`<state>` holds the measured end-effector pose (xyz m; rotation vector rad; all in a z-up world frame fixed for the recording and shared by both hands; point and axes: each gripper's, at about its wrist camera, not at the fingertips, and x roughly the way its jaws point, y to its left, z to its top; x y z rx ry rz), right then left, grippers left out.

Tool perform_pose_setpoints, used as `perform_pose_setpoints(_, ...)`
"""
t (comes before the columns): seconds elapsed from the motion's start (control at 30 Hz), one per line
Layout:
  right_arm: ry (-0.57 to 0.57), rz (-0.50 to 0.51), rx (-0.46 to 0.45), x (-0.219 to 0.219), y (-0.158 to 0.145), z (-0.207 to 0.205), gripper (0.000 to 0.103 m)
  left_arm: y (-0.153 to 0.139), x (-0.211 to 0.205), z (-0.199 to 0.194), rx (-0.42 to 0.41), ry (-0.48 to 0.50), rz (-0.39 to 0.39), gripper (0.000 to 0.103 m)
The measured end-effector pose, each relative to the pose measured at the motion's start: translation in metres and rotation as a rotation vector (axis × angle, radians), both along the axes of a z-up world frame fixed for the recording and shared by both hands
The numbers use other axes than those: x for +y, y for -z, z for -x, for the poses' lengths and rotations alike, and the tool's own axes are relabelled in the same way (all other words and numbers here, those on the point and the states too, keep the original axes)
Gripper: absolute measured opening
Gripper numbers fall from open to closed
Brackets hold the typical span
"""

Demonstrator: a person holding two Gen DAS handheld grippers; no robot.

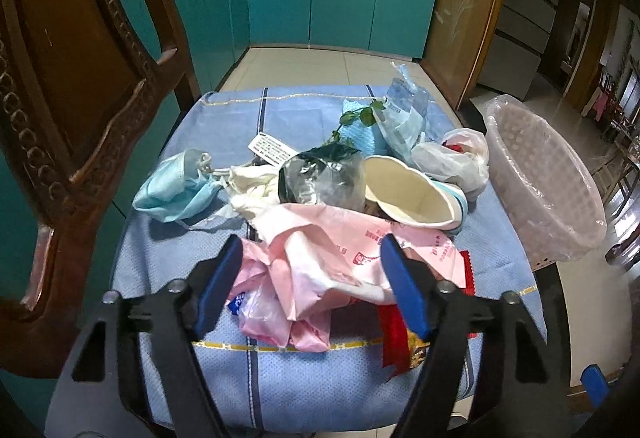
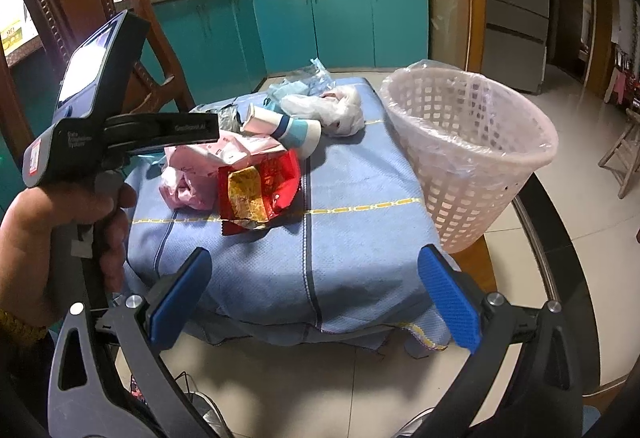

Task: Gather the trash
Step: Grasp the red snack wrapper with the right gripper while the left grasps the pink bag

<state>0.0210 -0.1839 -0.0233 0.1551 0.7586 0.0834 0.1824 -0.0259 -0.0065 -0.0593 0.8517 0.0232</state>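
While its blue-padded jaws stand spread wide, the left gripper point(image 1: 312, 278) straddles a crumpled pink plastic bag point(image 1: 320, 258) without clenching it. That bag lies at the near end of the trash heap on the blue woven cloth point(image 2: 360, 238), well to the left of the white lattice waste basket with a clear liner point(image 2: 472, 142). A red and gold foil wrapper point(image 2: 260, 190) touches the bag on the basket side; beyond it lies a white paper cup with blue bands point(image 2: 288, 130), tipped over. Released too, the right gripper point(image 2: 316, 298) hangs at the cloth's near edge, gripping nothing.
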Motion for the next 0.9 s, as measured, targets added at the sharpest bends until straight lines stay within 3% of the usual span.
perform_pose_setpoints(0.53,0.003,0.01,0.012,0.001,0.001,-0.003,0.1,-0.005,0.003,0.009,-0.018,0.021,0.006,0.026)
perform_pose_setpoints(0.73,-0.013,-0.001,0.027,0.001,0.003,-0.013,0.1,-0.023,0.013,0.021,-0.116,-0.005,0.024,0.017)
perform_pose_setpoints(0.9,-0.092,-0.058,0.073,0.01,0.006,-0.04,0.1,-0.043,0.027,0.031,-0.223,-0.025,0.064,0.014)
